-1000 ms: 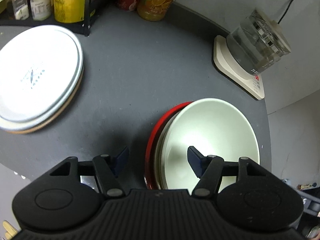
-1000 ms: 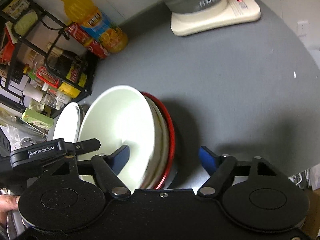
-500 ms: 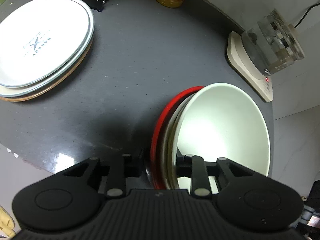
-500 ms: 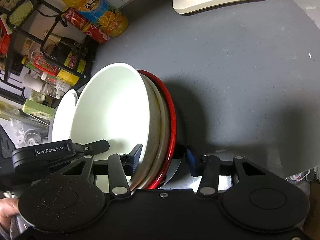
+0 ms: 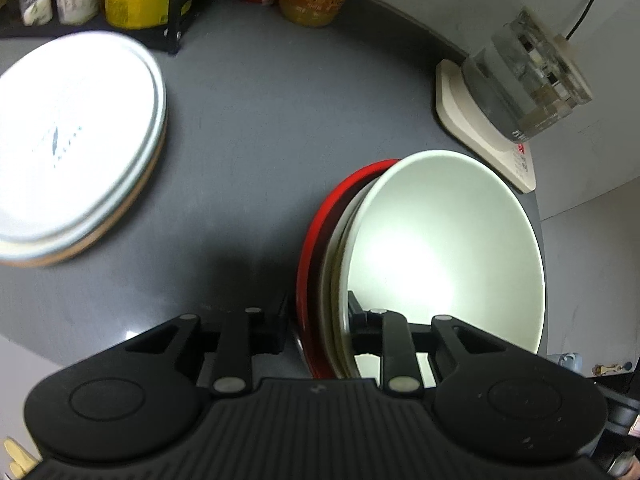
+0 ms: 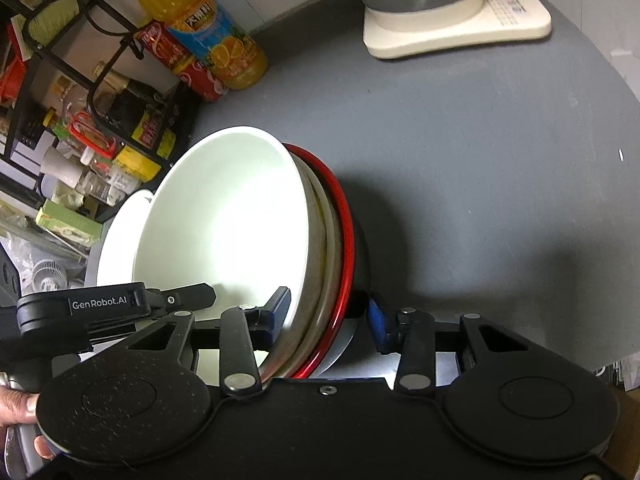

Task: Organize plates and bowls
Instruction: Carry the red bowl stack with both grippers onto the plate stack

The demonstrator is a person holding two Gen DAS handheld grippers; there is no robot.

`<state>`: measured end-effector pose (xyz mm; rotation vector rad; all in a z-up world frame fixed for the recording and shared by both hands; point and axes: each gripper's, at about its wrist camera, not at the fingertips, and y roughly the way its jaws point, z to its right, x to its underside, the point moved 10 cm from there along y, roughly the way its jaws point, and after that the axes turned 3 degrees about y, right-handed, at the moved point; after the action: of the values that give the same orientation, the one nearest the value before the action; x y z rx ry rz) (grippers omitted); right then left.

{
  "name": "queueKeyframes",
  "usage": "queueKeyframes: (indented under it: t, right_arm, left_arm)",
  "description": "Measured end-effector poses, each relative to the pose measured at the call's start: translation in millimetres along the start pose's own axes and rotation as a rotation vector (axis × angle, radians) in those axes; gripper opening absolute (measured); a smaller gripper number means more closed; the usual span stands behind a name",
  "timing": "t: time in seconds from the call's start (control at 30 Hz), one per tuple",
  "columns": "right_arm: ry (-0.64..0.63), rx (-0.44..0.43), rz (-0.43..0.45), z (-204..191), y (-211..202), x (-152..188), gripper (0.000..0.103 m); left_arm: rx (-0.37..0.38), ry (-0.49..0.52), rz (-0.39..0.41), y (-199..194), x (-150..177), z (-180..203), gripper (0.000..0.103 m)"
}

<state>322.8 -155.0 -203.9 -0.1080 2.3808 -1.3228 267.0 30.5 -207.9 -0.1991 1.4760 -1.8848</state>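
Both grippers on one nested bowl stack. Left gripper (image 5: pixel 316 330): jaws narrow, clamped across the stack's near rim, one finger outside the red bowl (image 5: pixel 316 236), the other inside the white bowl (image 5: pixel 444 252). Right gripper (image 6: pixel 328 316): jaws also drawn in across the rim from the opposite side, left finger against the white bowl's (image 6: pixel 224 232) inner wall. The right finger sits just outside the red rim (image 6: pixel 347 236); whether it touches I cannot tell. One or more beige bowls sandwiched between white and red.

Stack sits directly between each pair of jaws, tilted on edge rather than flat, over the grey table (image 5: pixel 260 128). Judgement: two-sided rim grip spreads the load of a heavy stack and keeps the nested bowls from sliding apart.

Ahead and left of the left jaws, well apart: plate pile (image 5: pixel 72 140), white on top, tan below. Plates and bowls thus already sorted by kind. Ahead right of the left jaws: kettle (image 5: pixel 524 92) on its base. Juice bottle (image 6: pixel 208 36) and rack (image 6: pixel 80 92) ahead left of right jaws.

Risk: smooth rims could slip if the two grips diverge.
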Motion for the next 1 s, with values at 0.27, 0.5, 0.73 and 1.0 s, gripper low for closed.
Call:
queueKeyframes:
  t: [0.27, 0.5, 0.73, 1.0]
  right_arm:
    - [-0.027, -0.021, 0.043, -49.6, 2.7, -15.8, 0.04]
    - [-0.069, -0.036, 0.049, -90.3, 15.7, -31.0, 0.04]
    - [-0.132, -0.062, 0.039, -135.5, 31.7, -34.6, 0.04]
    - [-0.182, -0.093, 0.003, -180.0, 55.3, -29.8, 0.04]
  left_arm:
    - [-0.053, 0.071, 0.072, -31.5, -30.4, -24.1, 0.024]
    - [-0.073, 0.064, 0.085, -52.8, -49.7, -61.7, 0.024]
    - [-0.08, 0.022, 0.094, -77.6, -62.4, -108.2, 0.024]
    - [-0.102, -0.041, 0.113, -95.8, -76.4, -157.5, 0.024]
